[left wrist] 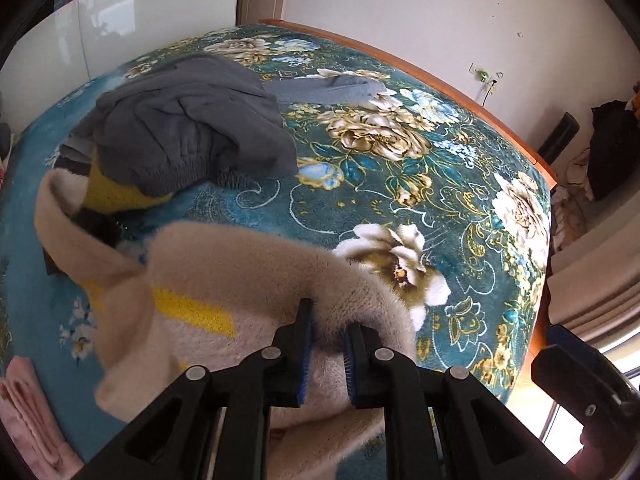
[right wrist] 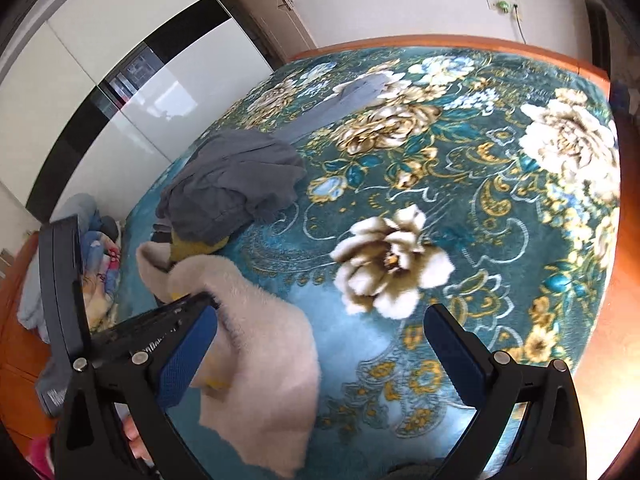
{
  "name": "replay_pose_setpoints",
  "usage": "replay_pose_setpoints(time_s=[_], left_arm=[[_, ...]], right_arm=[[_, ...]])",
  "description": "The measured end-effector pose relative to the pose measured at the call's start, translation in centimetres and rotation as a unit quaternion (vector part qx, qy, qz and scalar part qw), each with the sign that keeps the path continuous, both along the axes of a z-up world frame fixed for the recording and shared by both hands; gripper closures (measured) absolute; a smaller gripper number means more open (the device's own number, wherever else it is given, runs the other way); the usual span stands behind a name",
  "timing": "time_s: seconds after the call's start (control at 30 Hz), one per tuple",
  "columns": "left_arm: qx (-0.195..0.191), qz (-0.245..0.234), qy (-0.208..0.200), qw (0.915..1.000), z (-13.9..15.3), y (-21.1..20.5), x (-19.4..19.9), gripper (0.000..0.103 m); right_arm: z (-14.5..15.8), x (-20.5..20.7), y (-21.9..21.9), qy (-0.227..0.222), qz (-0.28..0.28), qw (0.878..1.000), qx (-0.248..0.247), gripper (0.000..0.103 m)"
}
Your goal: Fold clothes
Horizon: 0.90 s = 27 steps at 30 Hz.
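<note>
Your left claw [left wrist: 326, 334] clamped on beige fleece garment [left wrist: 224, 280], hanging over bed [left wrist: 460, 184]. Right claw [right wrist: 320, 344] spread apart, empty; garment's free edge lies to its left, nearest.

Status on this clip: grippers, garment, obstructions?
Left gripper shut on beige fleece. Right gripper open, empty. Grey garment heaped on fleece's far end.

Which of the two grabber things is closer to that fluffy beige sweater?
Left. The left gripper has its jaws closed on a fold of the beige sweater. The right gripper hangs open beside it, above the bedspread, gripping nothing.
</note>
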<state>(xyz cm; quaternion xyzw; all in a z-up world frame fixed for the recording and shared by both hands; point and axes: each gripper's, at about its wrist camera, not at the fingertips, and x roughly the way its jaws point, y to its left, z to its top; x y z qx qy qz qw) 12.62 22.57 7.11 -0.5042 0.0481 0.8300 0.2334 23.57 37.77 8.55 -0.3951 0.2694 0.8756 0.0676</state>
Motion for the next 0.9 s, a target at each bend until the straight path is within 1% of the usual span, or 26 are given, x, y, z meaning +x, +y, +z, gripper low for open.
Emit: replay_pose_setpoints(time_s=[0.03, 0.07, 0.1, 0.13, 0.23, 0.3, 0.37, 0.43, 0.5, 0.57, 0.6, 0.67, 0.73, 0.77, 0.8, 0.83, 0.9], left_arm=[[0.001, -0.003, -0.005, 1.0, -0.2, 0.0, 0.1, 0.067], [0.004, -0.005, -0.011, 0.9999, -0.4, -0.1, 0.1, 0.053], [0.012, -0.005, -0.018, 0.9997, -0.8, -0.4, 0.1, 0.033], [0.025, -0.008, -0.023, 0.9994, -0.9, -1.3, 0.3, 0.031], [0.05, -0.006, -0.036, 0.9981, -0.5, -4.4, 0.8, 0.031], [0.068, 0.005, -0.038, 0.9969, 0.1, -7.3, 1.2, 0.03], [0.079, 0.035, -0.031, 0.9958, 0.7, -10.9, 1.2, 0.028], [0.072, 0.075, -0.025, 0.9943, 0.6, -14.5, 1.0, 0.026], [0.052, 0.122, -0.03, 0.9907, -0.2, -18.3, 0.6, 0.026], [0.047, 0.163, -0.044, 0.9845, -1.1, -21.9, 0.5, 0.026], [0.048, 0.182, -0.053, 0.9806, -1.7, -23.7, 0.7, 0.026], [0.055, 0.211, -0.069, 0.9736, -2.8, -26.3, 1.4, 0.026], [0.054, 0.226, -0.08, 0.9693, -3.6, -28.1, 2.1, 0.026], [0.052, 0.231, -0.085, 0.9678, -3.9, -28.8, 2.3, 0.026], [0.051, 0.236, -0.09, 0.9662, -4.3, -29.5, 2.6, 0.026], [0.05, 0.24, -0.095, 0.9647, -4.5, -30.1, 2.8, 0.026], [0.056, 0.244, -0.106, 0.9623, -4.8, -30.3, 2.8, 0.026]], right_arm=[[0.1, 0.3, 0.0, -0.001, 0.0, 1.0, 0.01, 0.0], [0.1, 0.5, 0.0, -0.003, 0.001, 1.0, 0.017, 0.0], [0.0, 0.6, -0.1, -0.004, 0.003, 1.0, 0.017, 0.0], [-0.1, 0.5, -0.2, -0.003, 0.009, 1.0, 0.014, 0.0], [-0.2, -0.1, -0.8, -0.003, 0.034, 0.999, 0.004, 0.0], [-0.3, -1.0, -1.7, -0.009, 0.059, 0.998, 0.001, 0.0], [-0.5, -2.3, -2.9, -0.018, 0.08, 0.997, 0.007, 0.0], [-0.6, -3.8, -4.3, -0.028, 0.099, 0.995, 0.021, 0.0], [-0.4, -5.3, -5.8, -0.033, 0.127, 0.99, 0.041, 0.001], [-0.2, -6.8, -7.4, -0.04, 0.157, 0.985, 0.054, 0.007], [-0.3, -7.4, -8.1, -0.044, 0.171, 0.983, 0.056, 0.012], [-1.0, -8.8, -9.1, -0.059, 0.191, 0.978, 0.066, 0.016], [-1.8, -10.0, -9.5, -0.08, 0.194, 0.975, 0.072, 0.03], [-2.2, -10.5, -9.6, -0.088, 0.189, 0.975, 0.075, 0.033], [-2.5, -10.8, -9.5, -0.095, 0.186, 0.975, 0.074, 0.043], [-2.5, -11.0, -9.3, -0.098, 0.183, 0.976, 0.068, 0.056], [-2.4, -11.2, -8.9, -0.102, 0.189, 0.975, 0.05, 0.064]])
